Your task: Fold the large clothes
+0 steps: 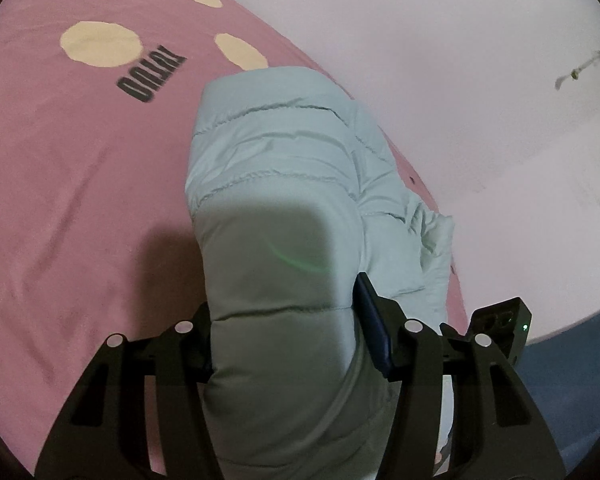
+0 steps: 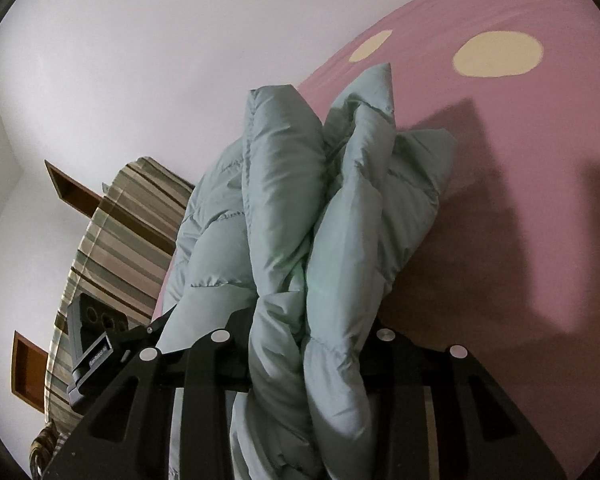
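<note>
A pale blue-green quilted puffer jacket (image 1: 276,168) lies on a pink bedsheet (image 1: 60,184). In the left wrist view a thick padded part of it fills the space between the fingers, and my left gripper (image 1: 286,332) is shut on it; the blue pad of the right-hand finger (image 1: 374,332) presses its side. In the right wrist view bunched folds of the same jacket (image 2: 300,208) stand up between the fingers, and my right gripper (image 2: 304,344) is shut on them. The fingertips of both grippers are hidden by the fabric.
The pink sheet carries cream dots (image 1: 100,42) and dark lettering (image 1: 150,76). A pale wall (image 1: 460,60) runs along the bed's far side. A striped pillow or cushion (image 2: 120,240) and brown wooden shelves (image 2: 72,192) sit at the left of the right wrist view.
</note>
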